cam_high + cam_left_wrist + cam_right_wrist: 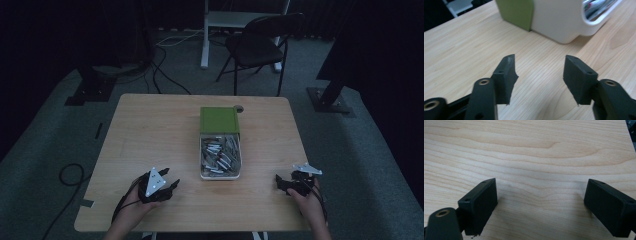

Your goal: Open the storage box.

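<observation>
High view: a white box (220, 159) sits at the middle of the table (150, 130), its green lid (219, 119) slid back over the far half, so the near half lies open and shows a heap of small pen-like items (220, 152); too dim to tell exactly what they are. The open end faces the person, presumably to give both grippers access from the near edge. The left gripper (172, 186) rests low on the table left of the box and nearer the person, aimed toward the box's near corner. The right gripper (279, 183) lies right of the box, also near the table's front edge, well apart from it. Neither holds anything. Left gripper view: the jaws stand partly apart, bare wood between them; fingertips (506, 72) point at the box's white side wall (559, 22), which is near but not touching. The lid edge shows at left of the box, and the items peek over the rim at top right. The stance reads as a lined-up approach to the box, probably to steady or grasp it. Right gripper view: the jaws are wide, empty, over plain table (529, 152) away from the box; I judge this hand is parked and waiting.
</observation>
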`<action>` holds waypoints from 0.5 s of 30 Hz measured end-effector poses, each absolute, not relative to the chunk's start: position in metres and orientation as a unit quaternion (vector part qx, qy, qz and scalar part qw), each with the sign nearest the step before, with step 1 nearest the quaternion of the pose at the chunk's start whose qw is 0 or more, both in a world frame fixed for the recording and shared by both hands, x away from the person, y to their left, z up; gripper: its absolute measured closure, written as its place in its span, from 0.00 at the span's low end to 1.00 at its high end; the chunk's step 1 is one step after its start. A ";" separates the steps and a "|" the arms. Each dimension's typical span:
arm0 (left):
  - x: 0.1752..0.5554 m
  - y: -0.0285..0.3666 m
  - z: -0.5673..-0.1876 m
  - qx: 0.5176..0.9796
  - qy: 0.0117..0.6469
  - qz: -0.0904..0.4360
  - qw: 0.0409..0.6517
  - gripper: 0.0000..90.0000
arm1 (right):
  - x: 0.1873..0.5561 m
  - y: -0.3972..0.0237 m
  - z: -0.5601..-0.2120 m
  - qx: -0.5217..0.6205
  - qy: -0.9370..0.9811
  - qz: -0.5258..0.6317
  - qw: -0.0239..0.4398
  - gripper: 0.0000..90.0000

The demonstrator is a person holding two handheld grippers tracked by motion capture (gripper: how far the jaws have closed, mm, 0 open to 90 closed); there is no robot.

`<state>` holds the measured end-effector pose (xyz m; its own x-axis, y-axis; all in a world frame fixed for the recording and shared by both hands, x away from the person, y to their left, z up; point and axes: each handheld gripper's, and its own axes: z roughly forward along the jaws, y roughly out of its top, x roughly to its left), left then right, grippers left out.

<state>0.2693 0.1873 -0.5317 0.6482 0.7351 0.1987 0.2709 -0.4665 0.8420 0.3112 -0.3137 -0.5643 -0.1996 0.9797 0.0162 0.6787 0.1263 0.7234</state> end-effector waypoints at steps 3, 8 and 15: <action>0.271 0.197 -0.534 0.804 0.331 0.275 0.410 0.46 | 0.311 -0.314 -0.564 0.584 0.710 0.309 0.243 0.12; 0.274 0.211 -0.537 0.797 0.356 0.275 0.404 0.43 | 0.311 -0.314 -0.564 0.584 0.710 0.309 0.243 0.12; 0.275 0.228 -0.539 0.786 0.390 0.262 0.402 0.34 | 0.311 -0.314 -0.564 0.584 0.710 0.309 0.243 0.12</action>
